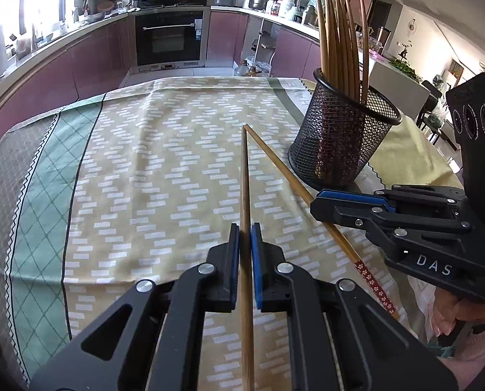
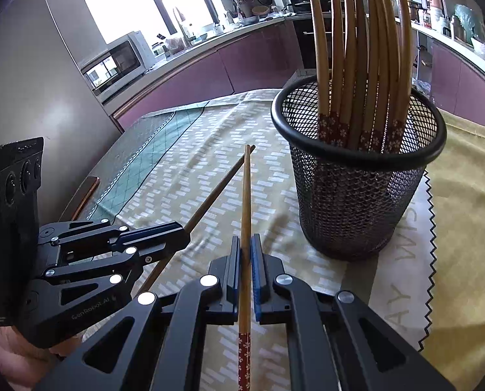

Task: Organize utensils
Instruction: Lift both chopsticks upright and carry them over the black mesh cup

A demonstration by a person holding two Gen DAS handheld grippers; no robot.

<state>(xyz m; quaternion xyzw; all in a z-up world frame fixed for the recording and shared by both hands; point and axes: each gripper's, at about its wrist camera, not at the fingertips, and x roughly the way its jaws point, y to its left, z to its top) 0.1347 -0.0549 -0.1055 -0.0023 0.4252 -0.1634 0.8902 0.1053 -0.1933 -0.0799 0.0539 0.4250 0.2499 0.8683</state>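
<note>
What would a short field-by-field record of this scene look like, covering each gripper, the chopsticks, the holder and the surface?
left gripper: fingers shut on a plain brown wooden chopstick
right gripper: fingers shut on a light wooden chopstick with red floral end
chopstick tips: both point away from the person and meet close together
holder: black wire-mesh cup, upright, right of both held chopsticks
holder contents: bundle of wooden chopsticks, red floral ends down
surface: beige patterned tablecloth

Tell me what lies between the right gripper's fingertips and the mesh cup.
Only bare patterned tablecloth. In the right wrist view, the right gripper clamps a chopstick that points past the mesh cup, left of it, and nothing sits between.
</note>
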